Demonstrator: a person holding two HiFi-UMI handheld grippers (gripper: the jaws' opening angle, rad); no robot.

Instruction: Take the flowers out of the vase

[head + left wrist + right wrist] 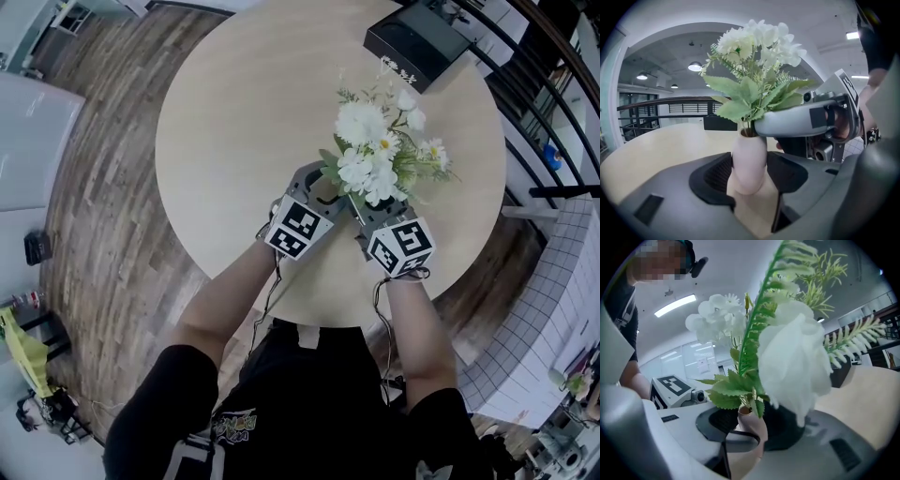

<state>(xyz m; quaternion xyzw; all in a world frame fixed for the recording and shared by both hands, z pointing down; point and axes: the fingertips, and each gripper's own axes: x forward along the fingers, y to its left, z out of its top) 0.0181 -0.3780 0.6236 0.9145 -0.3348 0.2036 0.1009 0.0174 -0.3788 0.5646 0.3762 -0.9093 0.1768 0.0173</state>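
**Position.** The vase (749, 164) stands upright on the round counter (234, 122), on the side nearest the person. The flowers (754, 42) are in it. A black box (417, 42) lies well beyond the vase, at the far edge.

**Left gripper (750, 173).** Its fingers (715, 176) pinch the belly of the vase, with a dark pad against each flank. The vase sits square between them.

**Right gripper (752, 423).** Its fingers (787, 425) are spread, one on either side of the stems, just above the mouth of the vase. No contact with the stems is evident.

**Handling, as judged.**
- The bunch looks artificial, with white cloth-like blooms, serrated leaves and fern sprays on thin stems. It should be light.
- The blooms and leaves are soft and would crush or slip if gripped.
- The stems are the only firm part, and they gather into one bundle at the mouth. The hold belongs on that bundle, directly above the mouth and below the lowest leaves.
- The vase looks smooth and rounded, possibly ceramic, so it may be slippery and breakable.

**Risk.** If the stems bind in the narrow neck, a straight upward pull could lift or tip the vase. The left grip on the belly counters this.
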